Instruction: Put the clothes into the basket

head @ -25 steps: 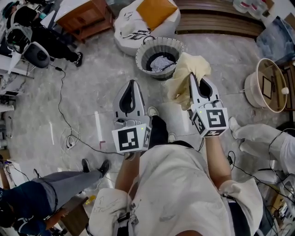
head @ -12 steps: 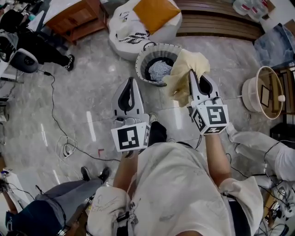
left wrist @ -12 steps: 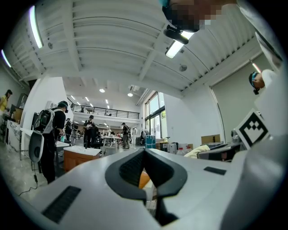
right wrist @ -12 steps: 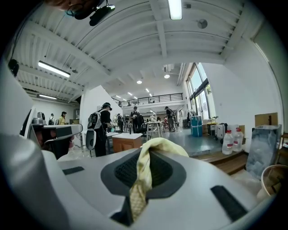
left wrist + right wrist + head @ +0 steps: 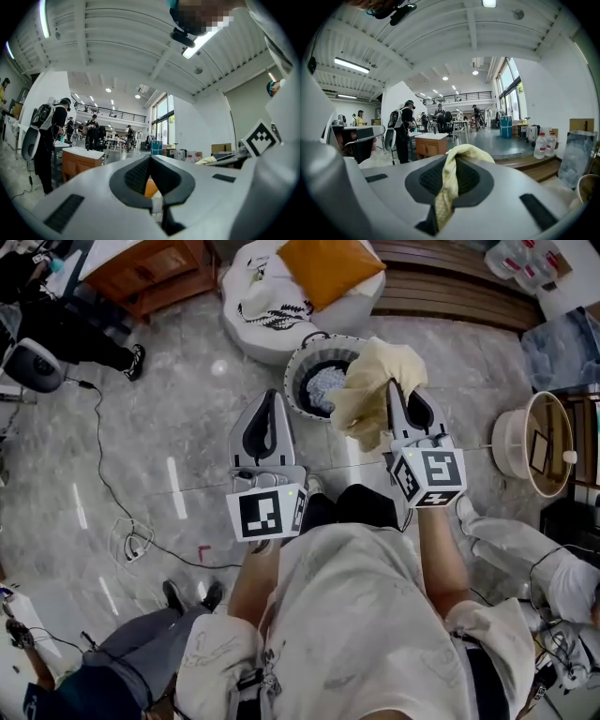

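Note:
My right gripper (image 5: pixel 393 388) is shut on a pale yellow cloth (image 5: pixel 370 390), which bunches up over its tip and hangs beside the right rim of the basket. In the right gripper view the yellow cloth (image 5: pixel 449 180) runs down between the closed jaws of the right gripper (image 5: pixel 452 158). The grey ribbed basket (image 5: pixel 298 360) stands on the floor just ahead and holds a blue-grey garment (image 5: pixel 325 385). My left gripper (image 5: pixel 270 396) is shut with nothing in it and sits level, left of the basket. In the left gripper view the left gripper (image 5: pixel 151 158) shows its tips meeting.
A white beanbag with an orange cushion (image 5: pixel 323 266) lies behind the basket. At the right stands a round white tub (image 5: pixel 534 432); a wooden cabinet (image 5: pixel 150 266) is at the far left. Cables (image 5: pixel 131 538) trail on the marble floor. Other people's legs are at the lower left and right.
Both grippers and the person have moved forward toward the basket. The basket now lies right in front of the gripper tips, and the yellow cloth overlaps its right rim.

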A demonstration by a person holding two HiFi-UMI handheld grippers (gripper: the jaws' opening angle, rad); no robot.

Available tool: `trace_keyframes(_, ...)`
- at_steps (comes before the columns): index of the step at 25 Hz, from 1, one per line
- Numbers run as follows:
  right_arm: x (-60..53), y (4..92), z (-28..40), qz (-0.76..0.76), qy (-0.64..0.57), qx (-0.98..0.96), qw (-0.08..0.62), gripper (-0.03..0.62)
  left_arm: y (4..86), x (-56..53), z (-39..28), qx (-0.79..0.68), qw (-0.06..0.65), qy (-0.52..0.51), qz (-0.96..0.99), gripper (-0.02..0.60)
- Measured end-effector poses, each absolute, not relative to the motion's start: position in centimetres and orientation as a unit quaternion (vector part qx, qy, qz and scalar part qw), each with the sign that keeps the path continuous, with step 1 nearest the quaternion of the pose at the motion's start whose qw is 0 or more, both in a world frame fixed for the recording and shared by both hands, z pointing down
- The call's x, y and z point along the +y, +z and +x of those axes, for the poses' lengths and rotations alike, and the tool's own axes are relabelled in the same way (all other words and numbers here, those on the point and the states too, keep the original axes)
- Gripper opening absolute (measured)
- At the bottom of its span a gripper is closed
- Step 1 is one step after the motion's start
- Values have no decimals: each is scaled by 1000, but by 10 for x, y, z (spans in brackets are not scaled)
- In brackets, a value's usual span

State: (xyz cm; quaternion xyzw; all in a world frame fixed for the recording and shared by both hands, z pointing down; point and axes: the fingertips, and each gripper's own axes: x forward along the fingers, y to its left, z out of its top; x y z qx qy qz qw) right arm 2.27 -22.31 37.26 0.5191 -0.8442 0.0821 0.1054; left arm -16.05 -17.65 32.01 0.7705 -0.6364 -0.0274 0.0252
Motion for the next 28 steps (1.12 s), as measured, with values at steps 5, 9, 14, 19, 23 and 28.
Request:
trace_keyframes(5,-260,396,14,509,101,-847,117,12,333,-205,-166,-642,30,-30,765,-2)
trace_keyframes(9,-291,420,5,493,112,-853,132,12,346,-230,-173,-654,32,-35,755,-2)
trace_keyframes(14,-333,464,-3,456,128,-866,161,12,368,-267,-171,-670,36,-38,740,-2)
trace_keyframes(19,-370,512,-4,417,141,-876,199,12,392,-301,-161,-685,54,-29,726,-2)
trace_keyframes(23,-395,558,-6,400,160,-872,231,12,409,-322,-160,-692,70,-21,718,-2)
trace_keyframes(28,-408,625,-15,376,197,-864,272,12,434,-331,-167,-706,87,-4,702,-2)
